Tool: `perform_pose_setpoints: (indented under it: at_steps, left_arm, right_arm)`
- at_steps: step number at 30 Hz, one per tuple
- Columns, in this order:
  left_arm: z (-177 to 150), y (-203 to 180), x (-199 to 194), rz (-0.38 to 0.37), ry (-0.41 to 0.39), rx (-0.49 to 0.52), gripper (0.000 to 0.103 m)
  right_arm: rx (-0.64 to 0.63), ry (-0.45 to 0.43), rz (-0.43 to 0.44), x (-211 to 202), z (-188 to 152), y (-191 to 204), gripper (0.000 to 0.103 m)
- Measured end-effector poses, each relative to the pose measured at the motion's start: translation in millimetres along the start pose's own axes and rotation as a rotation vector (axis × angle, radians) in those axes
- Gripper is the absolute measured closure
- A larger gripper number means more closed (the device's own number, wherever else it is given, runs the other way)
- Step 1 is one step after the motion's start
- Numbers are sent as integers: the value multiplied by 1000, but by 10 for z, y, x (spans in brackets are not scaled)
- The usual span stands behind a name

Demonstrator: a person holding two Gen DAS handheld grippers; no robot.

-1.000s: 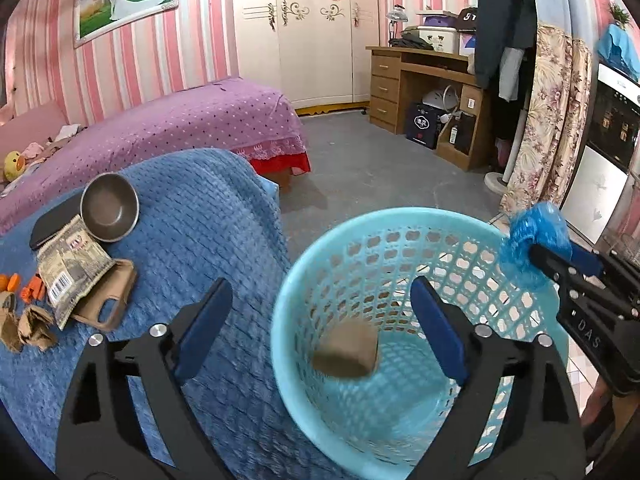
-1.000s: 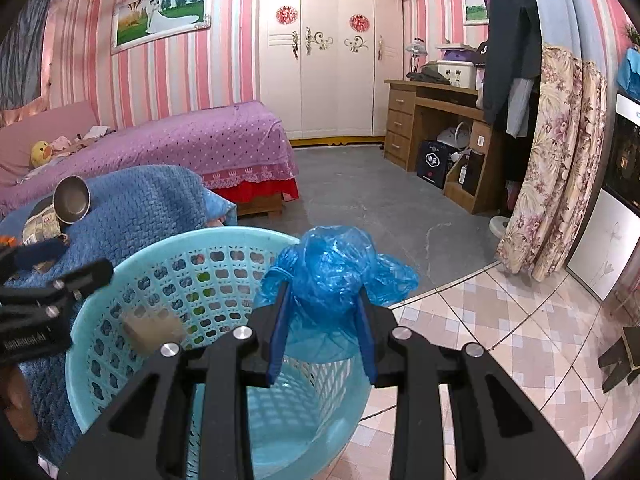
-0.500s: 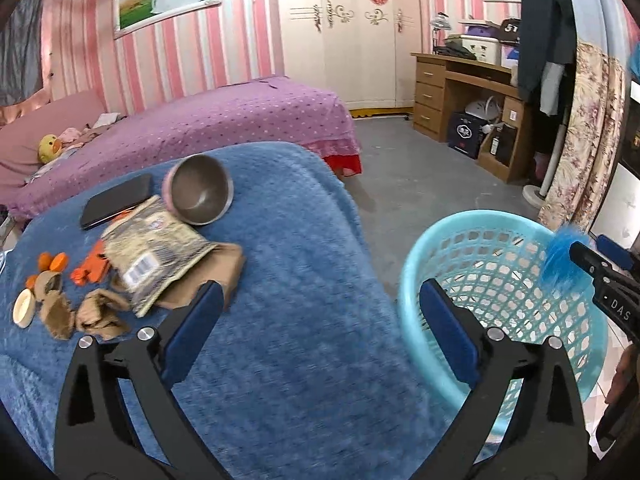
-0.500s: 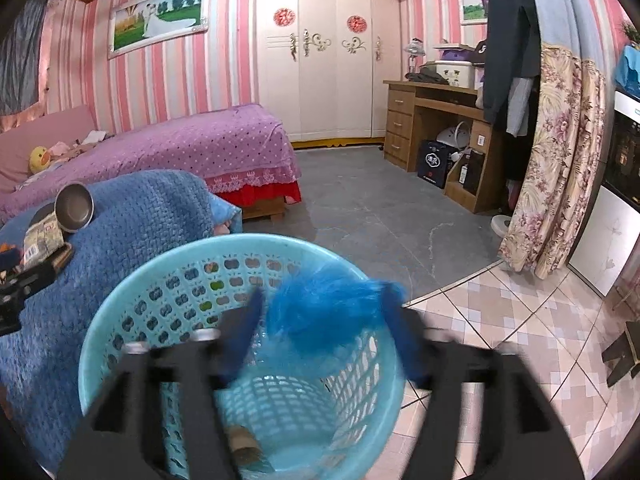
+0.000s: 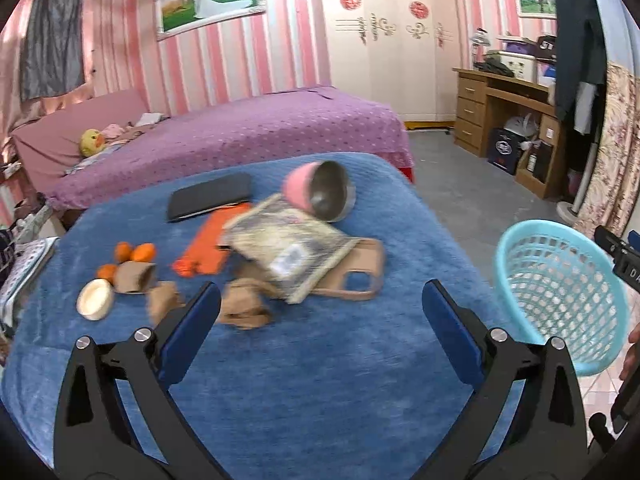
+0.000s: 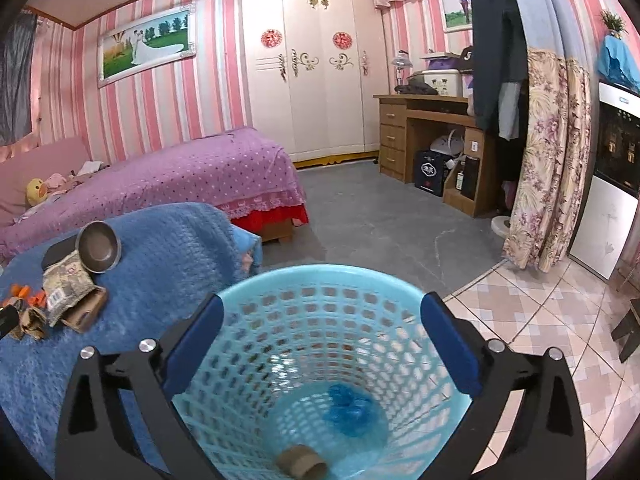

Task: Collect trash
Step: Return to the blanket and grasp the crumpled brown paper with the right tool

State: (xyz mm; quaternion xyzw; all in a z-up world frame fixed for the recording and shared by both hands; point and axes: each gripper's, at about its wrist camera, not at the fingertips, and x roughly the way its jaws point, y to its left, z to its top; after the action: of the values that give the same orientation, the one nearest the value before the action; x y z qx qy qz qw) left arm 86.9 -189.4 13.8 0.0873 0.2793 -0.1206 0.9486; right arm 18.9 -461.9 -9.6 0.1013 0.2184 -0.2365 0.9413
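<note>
Trash: two pieces lie in the basket (image 6: 320, 360), a blue bag (image 6: 352, 410) and a brown roll (image 6: 302, 462); three or so brown paper scraps (image 5: 244, 306) and one wrapper (image 5: 288, 248) lie on the blue blanket (image 5: 320, 380). Right tool (image 6: 322, 344): jaws just opened wide over the basket, nothing between them, the drop done. Left tool (image 5: 322, 326): jaws apart, empty, facing the scraps; next move probably calls for closing on one scrap.
</note>
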Motion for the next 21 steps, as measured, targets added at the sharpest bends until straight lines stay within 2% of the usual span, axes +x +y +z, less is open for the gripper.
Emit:
perform_pose_setpoints:
  at_steps: [7,11,14,21]
  left_arm:
    - [-123,689,17,77,15,-41,6]
    - [-297,1065,80,96,35,-116,6]
    - [-367,1208,120,101,43,-139,6]
    - [-502,1483,152,142,48,-121,6]
  right_arm:
    - [-56,0,48,-58,-32,519,5]
    - [-90,1,70,-83,-54,804,5]
    - [-116,8,87,-89,-91,1030,5]
    - [-173,13,126,-133,-179,1490,5]
